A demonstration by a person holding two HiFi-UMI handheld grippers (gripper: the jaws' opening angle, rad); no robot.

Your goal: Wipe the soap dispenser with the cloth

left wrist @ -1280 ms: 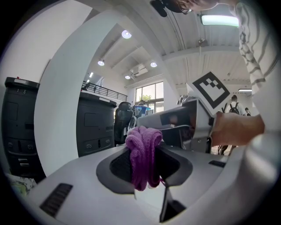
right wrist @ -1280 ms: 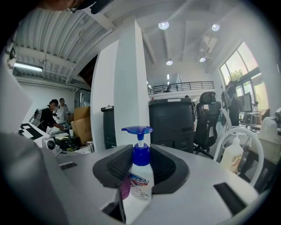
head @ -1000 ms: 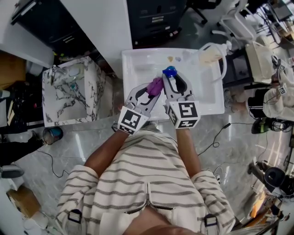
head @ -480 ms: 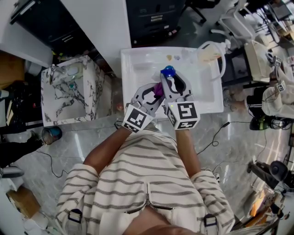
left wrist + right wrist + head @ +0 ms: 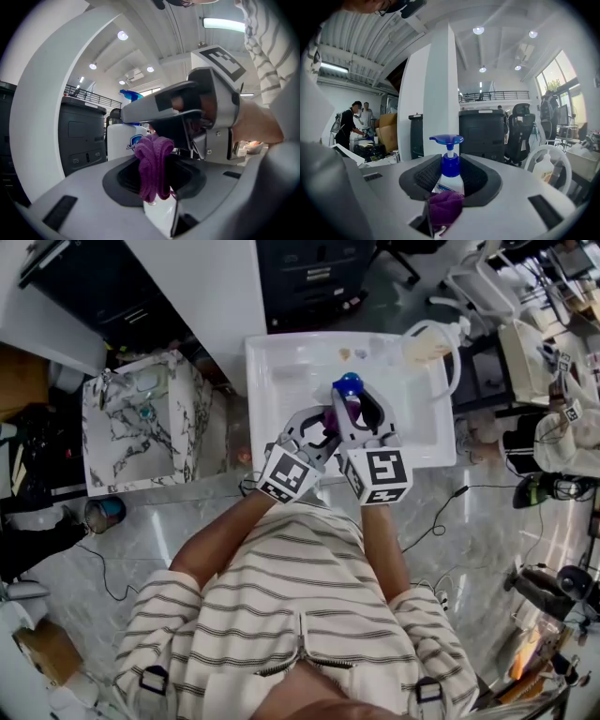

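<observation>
A white soap dispenser with a blue pump [image 5: 347, 382] stands upright on the white table [image 5: 281, 381]. My right gripper [image 5: 354, 401] is shut on its body. In the right gripper view the bottle [image 5: 449, 176] sits between the dark pads, with the pump head [image 5: 446, 139] above them. My left gripper [image 5: 323, 424] is shut on a purple cloth [image 5: 330, 417] and holds it against the bottle's lower near side. In the left gripper view the bunched cloth [image 5: 153, 168] hangs in front of the white bottle [image 5: 123, 140]. The cloth [image 5: 444, 208] also shows low in the right gripper view.
A marbled sink block [image 5: 141, 423] stands left of the table. A clear bottle with a looped tube [image 5: 427, 348] and a few small items [image 5: 361, 354] lie at the table's far edge. A dark cabinet [image 5: 309, 277] stands behind, and cables run over the floor.
My left gripper has swung right toward the dispenser, bringing the purple cloth in against the bottle. The right gripper and the bottle have stayed put.
</observation>
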